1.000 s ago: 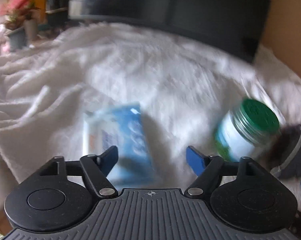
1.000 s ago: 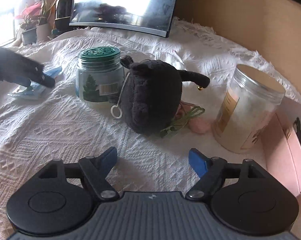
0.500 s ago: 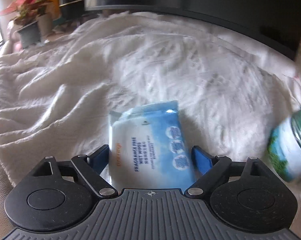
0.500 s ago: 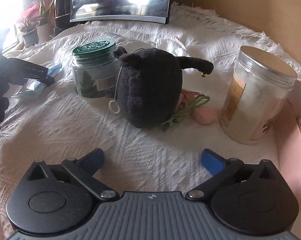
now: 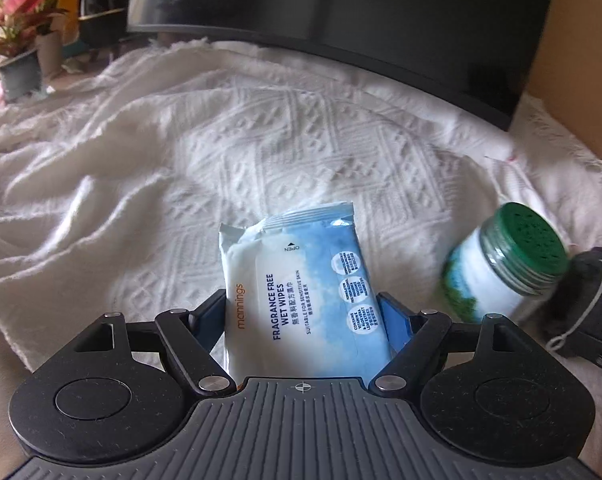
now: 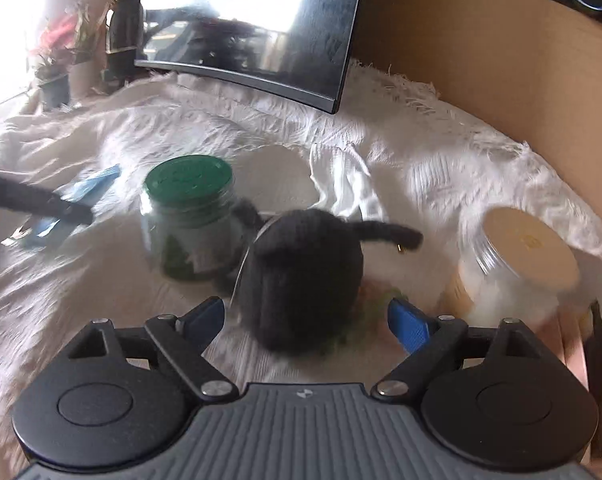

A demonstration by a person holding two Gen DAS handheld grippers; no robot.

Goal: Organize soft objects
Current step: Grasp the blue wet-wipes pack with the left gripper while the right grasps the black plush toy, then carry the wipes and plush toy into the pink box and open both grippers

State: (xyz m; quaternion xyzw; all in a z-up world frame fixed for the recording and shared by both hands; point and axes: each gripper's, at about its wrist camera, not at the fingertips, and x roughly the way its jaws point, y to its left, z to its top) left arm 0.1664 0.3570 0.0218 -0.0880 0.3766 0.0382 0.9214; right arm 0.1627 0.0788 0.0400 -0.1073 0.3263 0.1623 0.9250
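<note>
A blue and white pack of wet wipes [image 5: 301,292] lies on the white knitted blanket [image 5: 181,152], and my left gripper [image 5: 303,314] is shut on it, one blue pad against each side. The pack also shows in the right wrist view [image 6: 81,196] at the far left, with the left gripper [image 6: 41,204] on it. My right gripper [image 6: 305,316] is open, its fingers on either side of a black plush toy [image 6: 301,276] that sits on the blanket. The plush also shows in the left wrist view [image 5: 581,300] at the right edge.
A green-lidded jar [image 6: 189,216] stands just left of the plush and shows in the left wrist view [image 5: 505,264]. A clear jar with a gold lid [image 6: 517,264] stands to the right. A dark monitor [image 6: 253,32] and potted plants [image 5: 17,40] stand at the back. A pink box [image 6: 569,340] is at the right.
My left gripper moved forward over the wet wipes pack and closed on its sides. My right gripper opened wider and moved forward until its fingers flank the black plush.
</note>
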